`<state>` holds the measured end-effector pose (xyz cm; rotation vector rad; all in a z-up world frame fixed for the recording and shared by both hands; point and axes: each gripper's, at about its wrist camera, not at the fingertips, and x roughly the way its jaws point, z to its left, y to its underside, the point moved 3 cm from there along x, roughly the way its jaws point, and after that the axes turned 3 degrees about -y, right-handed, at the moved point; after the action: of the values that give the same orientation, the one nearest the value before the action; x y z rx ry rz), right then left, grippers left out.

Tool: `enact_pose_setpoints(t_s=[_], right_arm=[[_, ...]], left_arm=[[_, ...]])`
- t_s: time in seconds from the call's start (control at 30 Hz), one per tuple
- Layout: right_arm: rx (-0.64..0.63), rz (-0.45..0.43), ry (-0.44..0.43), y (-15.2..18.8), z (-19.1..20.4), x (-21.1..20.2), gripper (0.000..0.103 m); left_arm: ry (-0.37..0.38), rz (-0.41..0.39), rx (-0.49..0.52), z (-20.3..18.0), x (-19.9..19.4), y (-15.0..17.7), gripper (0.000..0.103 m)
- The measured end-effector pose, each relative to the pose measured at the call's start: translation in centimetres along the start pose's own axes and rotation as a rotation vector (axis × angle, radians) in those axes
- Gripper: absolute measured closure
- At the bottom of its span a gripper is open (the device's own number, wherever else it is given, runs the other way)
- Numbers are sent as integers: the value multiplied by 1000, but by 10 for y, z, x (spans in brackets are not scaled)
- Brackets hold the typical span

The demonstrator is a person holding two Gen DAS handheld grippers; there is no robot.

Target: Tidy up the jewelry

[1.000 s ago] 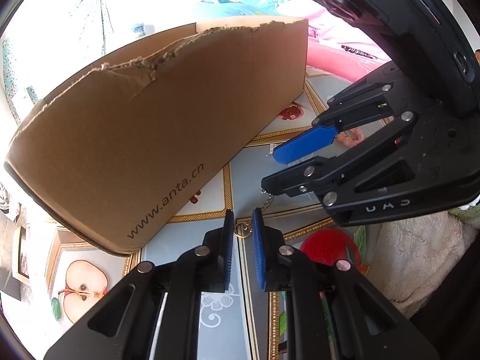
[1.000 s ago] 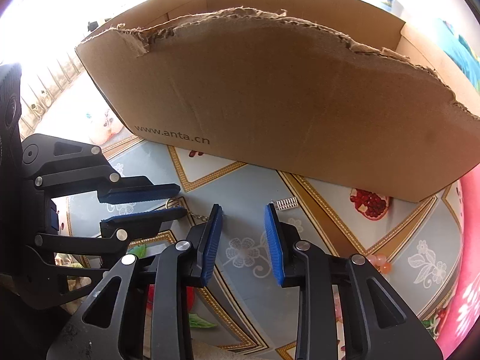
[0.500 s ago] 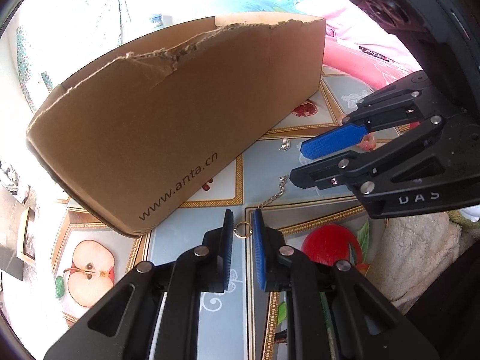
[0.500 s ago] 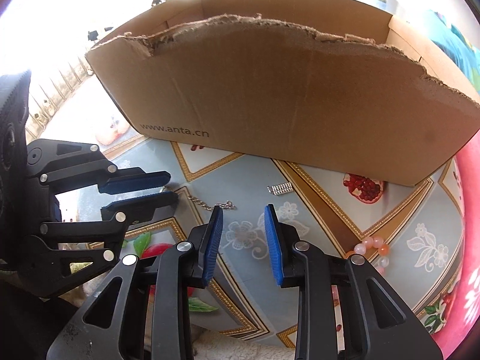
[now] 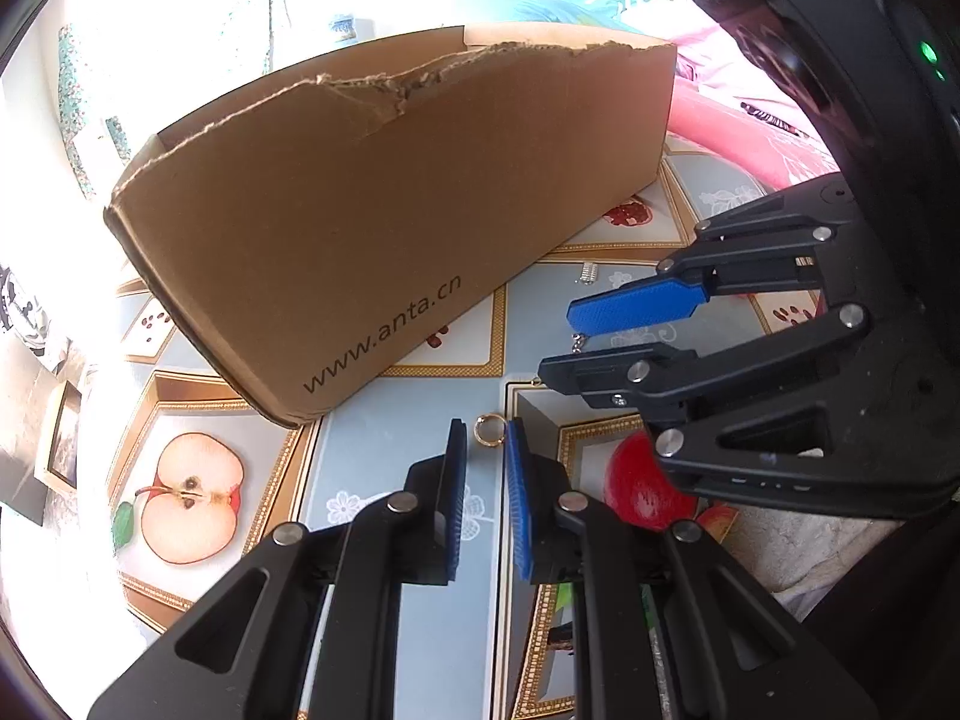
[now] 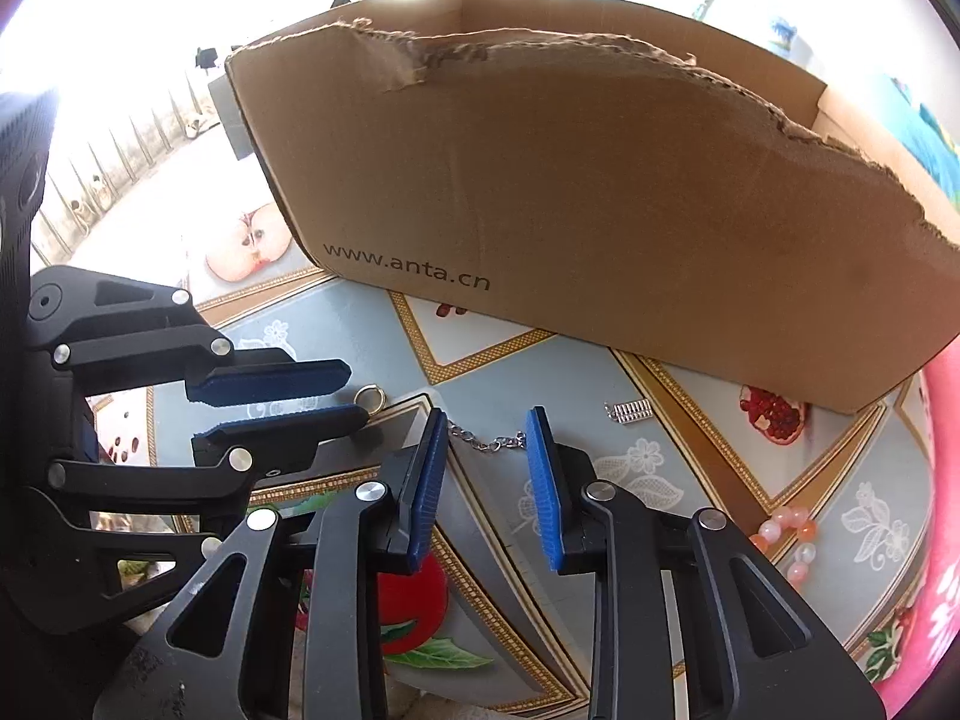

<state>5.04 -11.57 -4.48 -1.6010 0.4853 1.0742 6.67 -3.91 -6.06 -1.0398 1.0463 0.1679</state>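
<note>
Left gripper (image 5: 486,441) fingers narrow, flanking gold ring (image 5: 488,431) without contact. Right gripper (image 6: 487,441) fingers just closing, silver chain (image 6: 487,440) between, grip uncertain. Both items flat on bench (image 6: 600,378). Cardboard box (image 6: 600,198) at 12 o'clock; bead bracelet (image 6: 786,540) at 4 o'clock.

A fruit-patterned surface (image 6: 576,372) carries 1 torn cardboard box (image 6: 600,210). In front of the box lie a gold ring (image 5: 489,431), a silver chain (image 6: 486,439), a small silver clasp piece (image 6: 628,410) and a pink bead bracelet (image 6: 786,534).
</note>
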Motion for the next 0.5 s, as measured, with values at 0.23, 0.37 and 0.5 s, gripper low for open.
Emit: enact_pose_setpoints(t_s=[0.23,0.37,0.5], right_arm=[[93,-2,-59,2,-6,-3,103],[136,-31,-89,-1,-18,-15,103],[158,-66,-97,-3,-29,-31,103]], left_arm=[[6,2,-18,3,-4,4,90],[2,1,-20,5,-6,3,89],[0,4,-23,4,-5,3,89]])
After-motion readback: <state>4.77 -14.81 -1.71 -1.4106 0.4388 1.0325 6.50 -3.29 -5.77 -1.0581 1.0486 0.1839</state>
